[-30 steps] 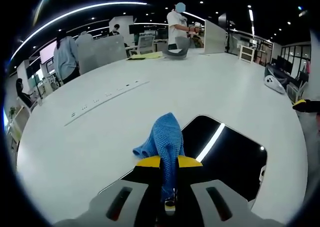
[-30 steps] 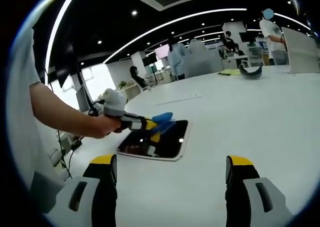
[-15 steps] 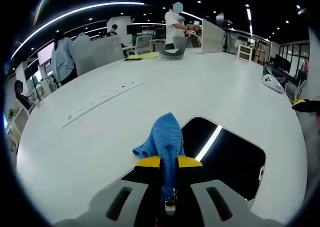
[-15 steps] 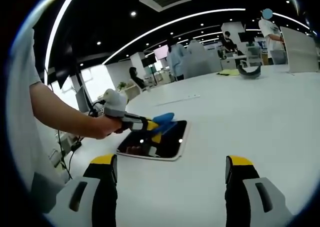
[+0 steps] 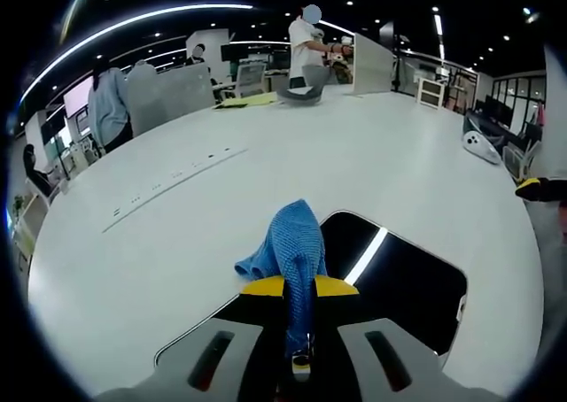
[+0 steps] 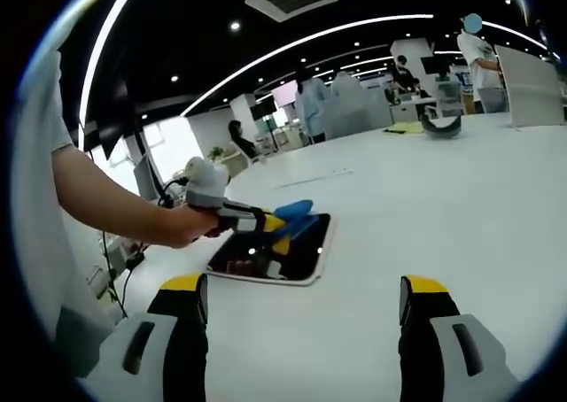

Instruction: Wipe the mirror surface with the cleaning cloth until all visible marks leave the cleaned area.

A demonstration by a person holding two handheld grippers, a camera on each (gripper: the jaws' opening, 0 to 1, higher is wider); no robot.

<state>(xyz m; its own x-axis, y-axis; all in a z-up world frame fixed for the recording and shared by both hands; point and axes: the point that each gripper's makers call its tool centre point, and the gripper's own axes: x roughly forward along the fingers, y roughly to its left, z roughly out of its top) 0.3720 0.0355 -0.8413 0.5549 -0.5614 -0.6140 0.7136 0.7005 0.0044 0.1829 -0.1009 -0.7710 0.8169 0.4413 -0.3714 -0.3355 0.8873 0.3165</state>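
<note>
The left gripper (image 5: 299,287) had its 2 yellow-tipped jaws closed tight on a blue cleaning cloth (image 5: 291,243), which bunched up and spilled forward past the jaw tips. In the left gripper view the cloth sat over the near-left part of the mirror (image 5: 403,282), a dark rounded-corner rectangle lying flat on the white counter (image 5: 266,181). The glass reflected a bright ceiling light as a slanted white streak just to the right of the cloth. Whether any marks were on the glass could not be told.

In the right gripper view the left gripper (image 6: 266,220) came in from the left, held in a person's hand (image 6: 182,227), with the blue cloth (image 6: 292,212) at its tip over the far edge of the mirror (image 6: 283,256). The cloth's reflection showed in the glass beneath it. The right gripper (image 6: 297,313) hung well apart from the mirror, nearer the camera, its 2 jaws spread wide with nothing between them.

Farther off on the counter lay a long pale strip with small marks (image 5: 173,176), some yellow-green paper (image 5: 248,101) and a dark curved object (image 5: 297,94). Several people (image 5: 310,39) stood in the office beyond.
</note>
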